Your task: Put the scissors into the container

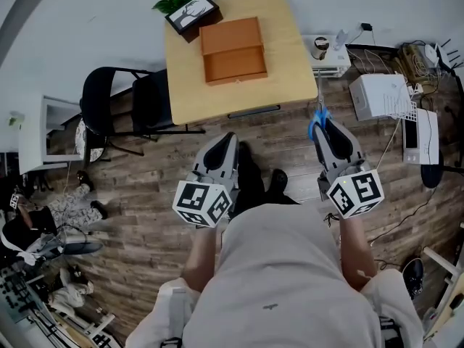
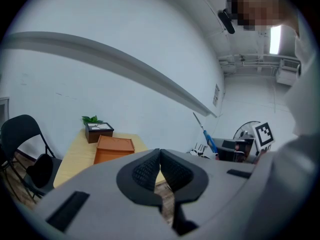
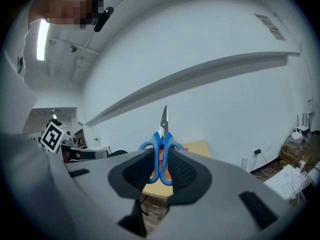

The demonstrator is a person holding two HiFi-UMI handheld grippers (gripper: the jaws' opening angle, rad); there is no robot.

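Note:
Blue-handled scissors (image 3: 161, 146) stand upright between the jaws of my right gripper (image 3: 161, 170), blades pointing up. In the head view the scissors (image 1: 319, 117) poke out of the right gripper (image 1: 324, 130) just off the table's near right corner. The container is an open orange box (image 1: 233, 50) on the light wooden table (image 1: 290, 64), also visible in the left gripper view as the orange box (image 2: 113, 149). My left gripper (image 1: 226, 143) hangs below the table's near edge, its jaws (image 2: 160, 170) pressed together with nothing between them.
A black framed box with a green plant (image 1: 190, 11) sits at the table's far left corner. Black folding chairs (image 1: 119, 107) stand left of the table. White appliances and cables (image 1: 391, 100) crowd the floor at right. The floor is wooden planks.

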